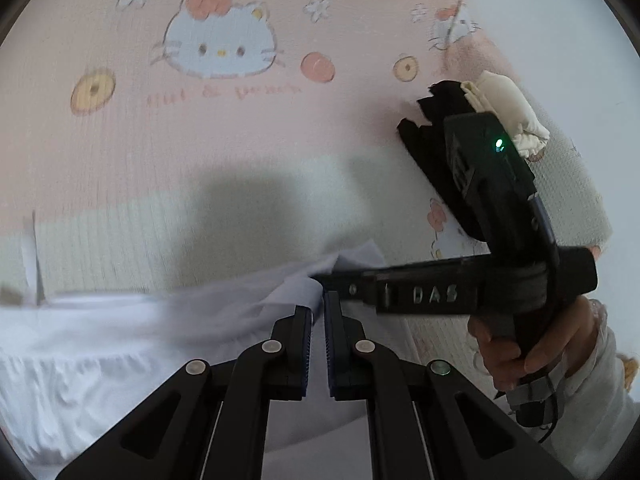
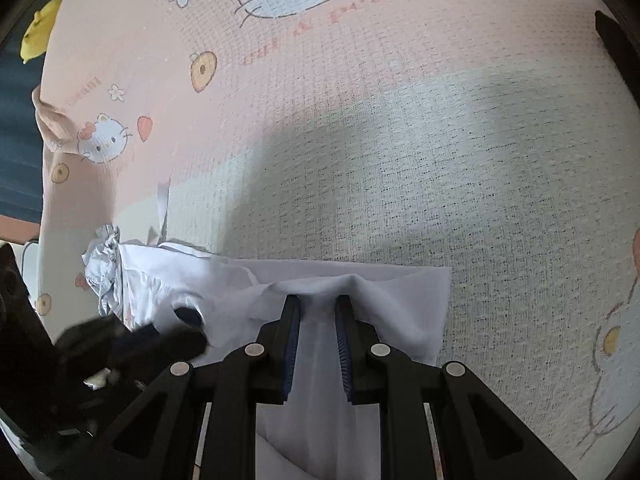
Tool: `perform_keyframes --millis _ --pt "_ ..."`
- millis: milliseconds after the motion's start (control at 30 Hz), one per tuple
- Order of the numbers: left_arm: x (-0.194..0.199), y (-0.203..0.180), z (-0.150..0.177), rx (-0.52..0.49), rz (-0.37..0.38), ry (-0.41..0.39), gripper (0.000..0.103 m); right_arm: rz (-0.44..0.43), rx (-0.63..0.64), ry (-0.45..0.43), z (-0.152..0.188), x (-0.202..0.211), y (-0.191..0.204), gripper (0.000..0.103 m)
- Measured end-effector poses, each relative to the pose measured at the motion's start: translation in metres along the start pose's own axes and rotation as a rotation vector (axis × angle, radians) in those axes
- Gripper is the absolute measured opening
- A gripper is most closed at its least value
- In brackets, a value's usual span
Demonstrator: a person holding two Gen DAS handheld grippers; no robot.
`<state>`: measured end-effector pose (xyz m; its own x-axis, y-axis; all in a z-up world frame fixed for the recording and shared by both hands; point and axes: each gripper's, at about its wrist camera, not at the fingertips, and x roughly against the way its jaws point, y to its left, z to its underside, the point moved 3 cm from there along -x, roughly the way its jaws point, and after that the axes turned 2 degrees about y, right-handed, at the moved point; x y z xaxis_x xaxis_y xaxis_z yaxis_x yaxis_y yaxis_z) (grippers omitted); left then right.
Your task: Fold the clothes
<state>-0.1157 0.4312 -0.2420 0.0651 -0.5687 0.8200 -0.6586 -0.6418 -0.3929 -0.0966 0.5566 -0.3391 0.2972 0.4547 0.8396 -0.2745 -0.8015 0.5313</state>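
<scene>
Both grippers pinch one white garment [image 2: 360, 292] lying on the pink cat-print blanket [image 2: 360, 140]: left gripper [image 1: 318, 312] pressed tight on a fold, right gripper [image 2: 317, 320] nipping a bunched edge just beside it. Best to keep the cloth taut between them and carry the edge over evenly. Past the garment, near the blanket's far edge, black [image 1: 436, 120] and cream [image 1: 508, 108] bundles lie well clear
</scene>
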Motion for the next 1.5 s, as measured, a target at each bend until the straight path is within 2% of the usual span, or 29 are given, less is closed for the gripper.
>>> perform_keyframes --millis 100,467,700,800,867,967,1067,1133,1167,1233,1300,1333,1500 --pt "-0.004 0.004 0.007 0.041 0.005 0.02 0.005 -0.006 -0.013 0.006 -0.002 0.003 -0.003 0.016" --pt "-0.017 -0.001 0.023 0.048 -0.01 0.097 0.005 0.053 0.025 0.022 0.0 0.005 0.005 0.017" --pt "-0.019 -0.002 0.035 0.065 -0.013 0.141 0.005 0.042 -0.017 0.039 -0.002 0.008 0.001 0.017" --pt "-0.017 0.001 0.035 0.098 -0.01 0.145 0.005 0.048 -0.027 0.038 0.0 0.011 0.001 0.017" --pt "-0.017 0.004 0.035 0.13 0.02 0.17 0.005 0.05 -0.028 0.038 0.001 0.013 0.002 0.017" --pt "-0.016 0.006 0.039 0.164 0.024 0.219 0.005 0.047 -0.04 0.049 0.003 0.013 0.001 0.017" --pt "-0.008 0.004 0.039 0.127 -0.04 0.181 0.006 0.071 -0.032 0.053 0.005 0.012 0.002 0.017" --pt "-0.004 0.005 0.038 0.098 -0.116 0.153 0.006 0.093 -0.023 0.053 0.006 0.013 0.004 0.017" --pt "-0.005 0.006 0.039 0.095 -0.121 0.159 0.006 0.107 -0.016 0.053 0.007 0.014 0.005 0.017" --pt "-0.006 0.007 0.039 0.09 -0.131 0.171 0.006 0.131 -0.005 0.051 0.008 0.015 0.008 0.02" --pt "-0.007 0.007 0.04 0.083 -0.138 0.18 0.006 0.141 -0.002 0.048 0.009 0.016 0.011 0.034" --pt "-0.008 0.006 0.04 0.079 -0.14 0.182 0.006 0.138 -0.004 0.046 0.01 0.017 0.012 0.037" --pt "-0.007 0.014 0.048 0.095 -0.136 0.193 0.007 0.092 -0.031 0.038 0.012 0.024 0.016 0.037"
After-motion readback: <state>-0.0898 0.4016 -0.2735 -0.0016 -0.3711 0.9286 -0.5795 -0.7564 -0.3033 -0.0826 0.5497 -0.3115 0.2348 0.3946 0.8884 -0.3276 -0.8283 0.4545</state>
